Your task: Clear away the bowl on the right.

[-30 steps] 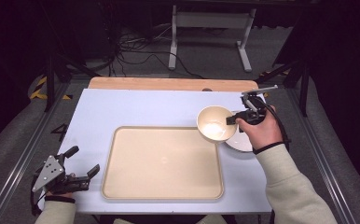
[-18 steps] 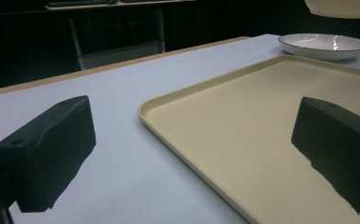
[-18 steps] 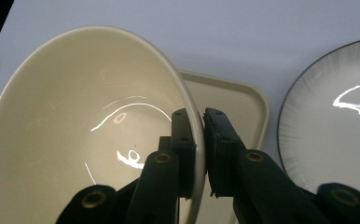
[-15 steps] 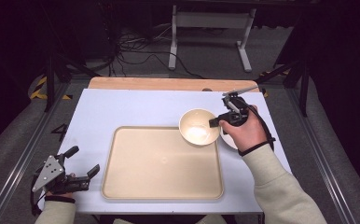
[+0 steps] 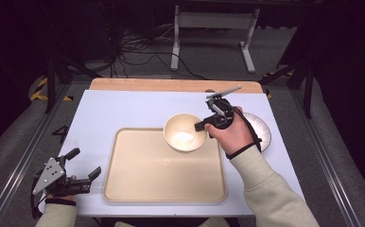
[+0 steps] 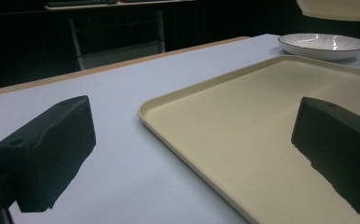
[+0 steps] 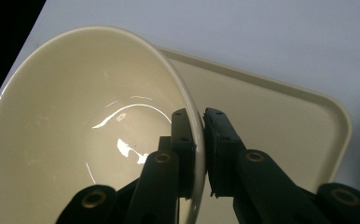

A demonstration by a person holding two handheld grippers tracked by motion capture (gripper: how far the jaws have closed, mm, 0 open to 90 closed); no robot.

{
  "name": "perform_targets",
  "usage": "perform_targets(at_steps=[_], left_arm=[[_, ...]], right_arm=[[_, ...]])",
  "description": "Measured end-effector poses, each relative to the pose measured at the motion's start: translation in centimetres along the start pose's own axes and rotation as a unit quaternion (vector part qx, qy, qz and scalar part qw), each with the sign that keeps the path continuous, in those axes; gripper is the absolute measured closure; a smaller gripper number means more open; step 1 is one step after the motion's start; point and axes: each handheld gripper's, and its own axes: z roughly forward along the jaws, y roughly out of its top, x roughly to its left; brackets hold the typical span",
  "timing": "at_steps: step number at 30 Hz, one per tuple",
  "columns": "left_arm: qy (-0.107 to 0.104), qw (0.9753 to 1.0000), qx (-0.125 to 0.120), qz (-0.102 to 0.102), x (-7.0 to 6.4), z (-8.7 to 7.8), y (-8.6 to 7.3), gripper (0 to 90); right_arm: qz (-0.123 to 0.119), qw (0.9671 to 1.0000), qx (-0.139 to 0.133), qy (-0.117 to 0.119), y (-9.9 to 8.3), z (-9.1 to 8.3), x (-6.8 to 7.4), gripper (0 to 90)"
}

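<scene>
The tray (image 5: 164, 182) lies in the middle of the table (image 5: 114, 111), near the front. The bowl (image 5: 184, 132) is over the tray's far right corner, held at its rim by the right gripper (image 5: 204, 124). The plate (image 5: 261, 127) lies right of the tray, behind the hand. The left gripper (image 5: 79, 177) is left of the tray, near the table's front edge.

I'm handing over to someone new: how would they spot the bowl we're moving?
Find the large beige tray in the middle of the white table. Over its far right corner, the right gripper holds a cream bowl by the rim. Unlike the flat white plate to its right, it is deep and plain.
</scene>
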Motion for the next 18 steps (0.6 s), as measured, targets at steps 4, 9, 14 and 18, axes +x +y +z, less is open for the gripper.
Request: perform_targets(at_steps=[4, 9, 14, 18], left_arm=[[-0.001, 1.0000, 0.001, 0.000, 0.0, 0.0, 0.0, 0.2], [-0.001, 1.0000, 0.001, 0.001, 0.0, 0.0, 0.0, 0.2], [-0.001, 1.0000, 0.001, 0.001, 0.0, 0.0, 0.0, 0.2], [-0.001, 1.0000, 0.000, 0.001, 0.0, 0.0, 0.0, 0.2]], right_arm=[[-0.006, 1.0000, 0.003, 0.008, 0.1, 0.5, 0.7, 82.7], [-0.011, 0.9998, 0.008, 0.016, 0.1, 1.2, 1.5, 82.6], [-0.014, 0.9995, 0.017, 0.023, -0.1, 2.3, 2.1, 82.6], [-0.019, 0.9992, 0.031, 0.019, -0.1, 3.7, 2.5, 82.6]])
